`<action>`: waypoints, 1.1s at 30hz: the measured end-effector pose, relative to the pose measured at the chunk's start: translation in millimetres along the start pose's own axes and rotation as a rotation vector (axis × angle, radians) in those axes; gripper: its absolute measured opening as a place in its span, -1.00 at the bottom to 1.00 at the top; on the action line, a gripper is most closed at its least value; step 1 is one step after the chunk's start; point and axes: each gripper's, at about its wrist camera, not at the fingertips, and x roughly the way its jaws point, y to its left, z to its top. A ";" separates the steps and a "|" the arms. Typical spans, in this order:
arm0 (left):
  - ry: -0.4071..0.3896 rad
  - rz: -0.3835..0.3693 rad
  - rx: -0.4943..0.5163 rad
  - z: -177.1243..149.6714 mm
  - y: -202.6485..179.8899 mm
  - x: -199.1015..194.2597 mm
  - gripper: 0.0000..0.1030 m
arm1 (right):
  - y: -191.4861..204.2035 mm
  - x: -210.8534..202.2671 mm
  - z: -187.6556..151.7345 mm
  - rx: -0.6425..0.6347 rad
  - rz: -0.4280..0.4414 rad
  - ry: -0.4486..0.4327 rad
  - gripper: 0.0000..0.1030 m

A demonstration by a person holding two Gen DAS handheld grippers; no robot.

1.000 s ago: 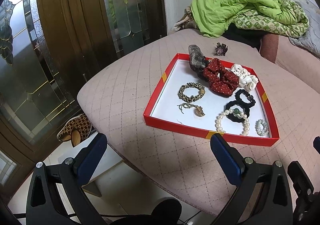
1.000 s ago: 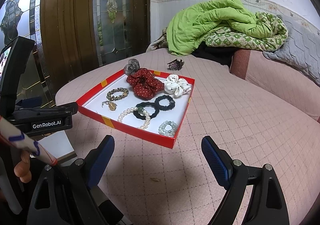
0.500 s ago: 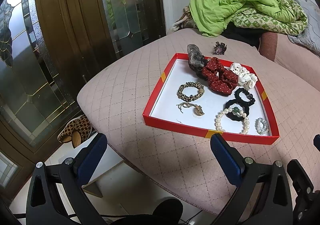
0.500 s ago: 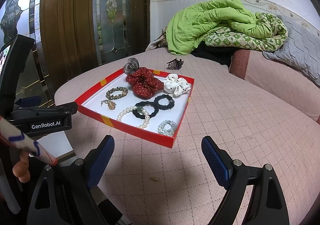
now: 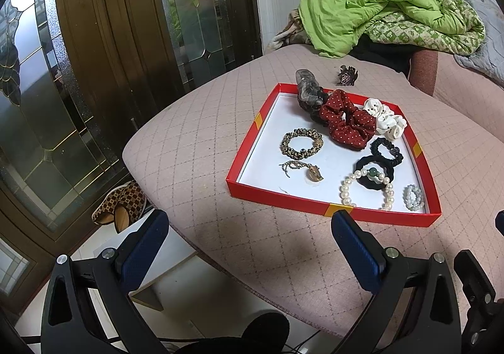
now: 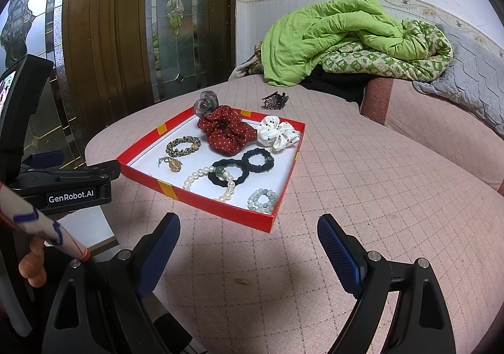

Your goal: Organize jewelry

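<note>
Fingers of the left gripper (image 5: 249, 240) stand wide apart and hold nothing, and its right edge is cut off by the frame; the right gripper (image 6: 249, 237) is spread wide and empty too. Ahead of both, apart from the fingertips, lies the red tray (image 5: 249, 146) (image 6: 220, 210) on the pink quilted cover (image 6: 362, 184). Inside it, the pearl bracelet (image 5: 367, 193) (image 6: 209, 182) overlaps a black hair tie (image 5: 375, 169), and a grey hair clip (image 5: 307, 91) is partly hidden behind the red scrunchie (image 5: 348, 125).

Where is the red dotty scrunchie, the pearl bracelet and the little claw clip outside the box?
red dotty scrunchie (image 5: 348, 127), left wrist view, on its ruffled front fabric.
pearl bracelet (image 6: 192, 179), right wrist view, on the pearls of its left side.
claw clip (image 6: 274, 101), right wrist view, on its dark body.
</note>
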 end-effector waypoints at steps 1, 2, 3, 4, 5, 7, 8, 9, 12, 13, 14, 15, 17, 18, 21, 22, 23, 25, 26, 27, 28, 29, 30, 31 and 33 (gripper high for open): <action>0.000 0.000 -0.001 0.0 -0.2 0.1 0.99 | 0.3 -0.1 0.2 0.000 0.000 -0.001 0.78; 0.001 0.000 -0.001 0.0 -0.5 0.0 0.99 | 0.2 -0.1 0.2 0.000 0.000 -0.001 0.79; 0.001 0.000 -0.001 0.0 -0.5 0.0 0.99 | -0.5 -0.2 -0.2 0.001 0.000 -0.002 0.79; 0.001 0.000 -0.001 -0.2 -0.3 0.0 0.99 | -1.2 -0.2 -0.7 0.001 0.000 -0.001 0.79; 0.001 0.001 -0.001 -0.2 -0.4 -0.1 0.99 | -0.6 -0.2 -0.3 0.001 0.000 0.000 0.79; 0.000 -0.001 0.000 0.1 -0.3 0.3 0.99 | -1.9 -1.2 -1.1 0.002 -0.001 -0.001 0.79; 0.001 -0.001 0.000 0.1 -0.2 0.4 0.99 | -2.2 -1.0 -1.2 0.001 -0.001 -0.001 0.79; 0.001 0.000 0.000 0.1 -0.4 0.2 0.99 | -2.2 -1.0 -1.2 0.000 -0.001 0.000 0.79; 0.001 0.000 -0.001 0.0 -0.5 0.2 0.99 | -2.1 -1.1 -1.1 0.000 -0.001 -0.001 0.79; 0.001 -0.001 0.000 0.0 -0.3 0.2 0.99 | -1.8 -1.0 -1.1 0.001 -0.001 0.000 0.79; 0.001 -0.001 0.000 0.0 -0.2 0.3 0.99 | -2.9 -1.4 -1.5 0.000 -0.002 0.000 0.79; 0.001 0.000 0.000 0.0 -0.4 0.3 0.99 | -2.8 -1.8 -1.4 0.001 -0.002 -0.001 0.79; 0.001 -0.002 0.000 0.2 -0.3 0.3 0.99 | -1.6 -0.9 -0.9 0.001 -0.001 0.000 0.79; 0.001 -0.001 0.001 0.0 -0.1 0.3 0.99 | -2.1 -1.1 -1.1 0.001 -0.002 0.000 0.79; 0.001 0.000 0.001 0.3 -0.4 0.3 0.99 | -2.3 -1.4 -1.2 0.000 -0.001 -0.001 0.79; 0.001 0.001 0.000 0.3 -0.5 0.2 0.99 | -2.3 -1.3 -1.1 0.000 -0.001 0.000 0.79; 0.001 0.000 0.000 0.4 -0.4 0.3 0.99 | -2.4 -1.4 -1.1 0.000 -0.001 0.000 0.79; 0.001 0.000 0.000 0.5 -0.3 0.3 0.99 | -1.4 -1.0 -0.6 0.000 -0.002 0.000 0.79; 0.001 0.002 0.001 0.7 -0.6 0.4 0.99 | -1.4 -1.0 -0.6 0.000 -0.001 -0.001 0.79; 0.001 0.005 0.001 0.0 0.0 0.7 0.99 | -2.6 -1.6 -1.0 0.001 -0.001 -0.001 0.79; 0.003 0.010 0.002 -0.9 0.8 1.4 0.99 | -2.5 -1.4 -0.8 0.001 -0.001 0.000 0.79; 0.005 0.015 0.003 -1.7 1.3 1.9 0.99 | -1.5 -1.2 -0.4 0.000 -0.002 0.000 0.79; 0.008 0.014 0.002 -2.2 1.5 2.1 0.99 | -2.7 -2.5 -0.8 0.000 -0.002 -0.001 0.79; 0.009 0.018 0.004 -3.1 1.2 2.3 0.99 | -2.9 -2.4 -1.1 0.001 -0.002 -0.002 0.79; 0.007 0.024 0.009 -4.6 0.0 0.6 0.99 | -5.0 -5.5 -2.2 -0.001 -0.008 -0.006 0.79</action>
